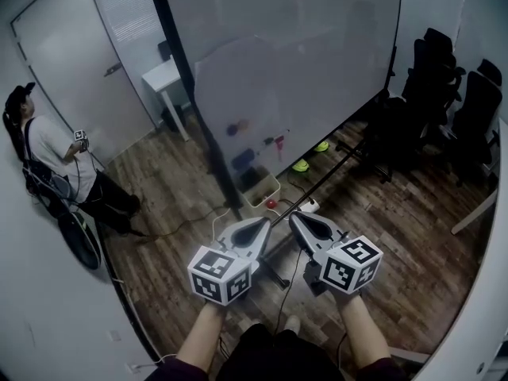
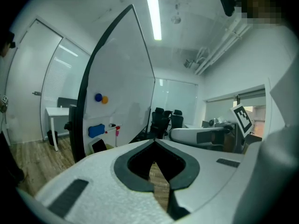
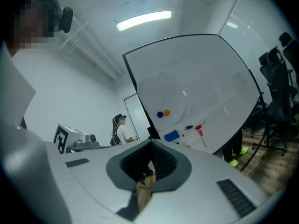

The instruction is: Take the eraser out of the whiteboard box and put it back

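Facing the whiteboard [image 1: 294, 54], left tongs [image 1: 266, 224] and right tongs [image 1: 295, 217] closed, empty

Bare floor [image 1: 171, 177] lies open before the whiteboard [image 1: 294, 62]. Office chairs [image 1: 444, 94] crowd its right; a person [image 1: 55, 161] stands at its left.

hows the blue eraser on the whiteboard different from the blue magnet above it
Shape: the blue eraser is oblong, while the blue magnet is a round dot.
Size: the eraser is clearly the bigger of the two.
Place: the eraser sits low on the whiteboard, while the magnet sits higher, right beside an orange magnet.
Both are blue and both sit on the board's face.
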The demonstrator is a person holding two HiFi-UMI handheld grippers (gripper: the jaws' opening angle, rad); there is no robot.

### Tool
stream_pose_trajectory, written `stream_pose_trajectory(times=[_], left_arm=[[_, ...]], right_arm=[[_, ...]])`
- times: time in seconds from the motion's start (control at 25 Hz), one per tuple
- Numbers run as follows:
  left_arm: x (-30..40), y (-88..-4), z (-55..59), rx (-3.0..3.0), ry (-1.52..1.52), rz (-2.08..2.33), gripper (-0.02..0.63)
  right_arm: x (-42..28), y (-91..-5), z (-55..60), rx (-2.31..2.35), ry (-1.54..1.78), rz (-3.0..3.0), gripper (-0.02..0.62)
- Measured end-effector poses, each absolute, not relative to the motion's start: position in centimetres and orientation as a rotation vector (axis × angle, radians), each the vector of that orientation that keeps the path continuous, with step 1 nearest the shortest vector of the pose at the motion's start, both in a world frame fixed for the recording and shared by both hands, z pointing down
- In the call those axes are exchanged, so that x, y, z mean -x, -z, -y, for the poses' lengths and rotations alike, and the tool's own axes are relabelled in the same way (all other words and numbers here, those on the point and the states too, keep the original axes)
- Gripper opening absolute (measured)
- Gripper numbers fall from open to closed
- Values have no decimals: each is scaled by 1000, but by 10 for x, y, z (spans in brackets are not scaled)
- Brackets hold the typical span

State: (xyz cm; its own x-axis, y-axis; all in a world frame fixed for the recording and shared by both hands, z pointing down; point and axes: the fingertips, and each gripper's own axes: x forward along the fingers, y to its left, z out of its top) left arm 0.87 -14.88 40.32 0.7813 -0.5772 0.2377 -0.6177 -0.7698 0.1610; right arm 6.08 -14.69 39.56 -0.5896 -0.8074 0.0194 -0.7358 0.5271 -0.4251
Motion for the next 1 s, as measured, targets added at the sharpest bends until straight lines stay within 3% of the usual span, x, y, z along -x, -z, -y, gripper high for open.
stream_pose_trajectory(times=[1.0], left_arm=[[9, -418, 256, -2770, -240, 837, 5]], right_arm=[[-37, -416, 251, 1428, 595, -2546, 3]])
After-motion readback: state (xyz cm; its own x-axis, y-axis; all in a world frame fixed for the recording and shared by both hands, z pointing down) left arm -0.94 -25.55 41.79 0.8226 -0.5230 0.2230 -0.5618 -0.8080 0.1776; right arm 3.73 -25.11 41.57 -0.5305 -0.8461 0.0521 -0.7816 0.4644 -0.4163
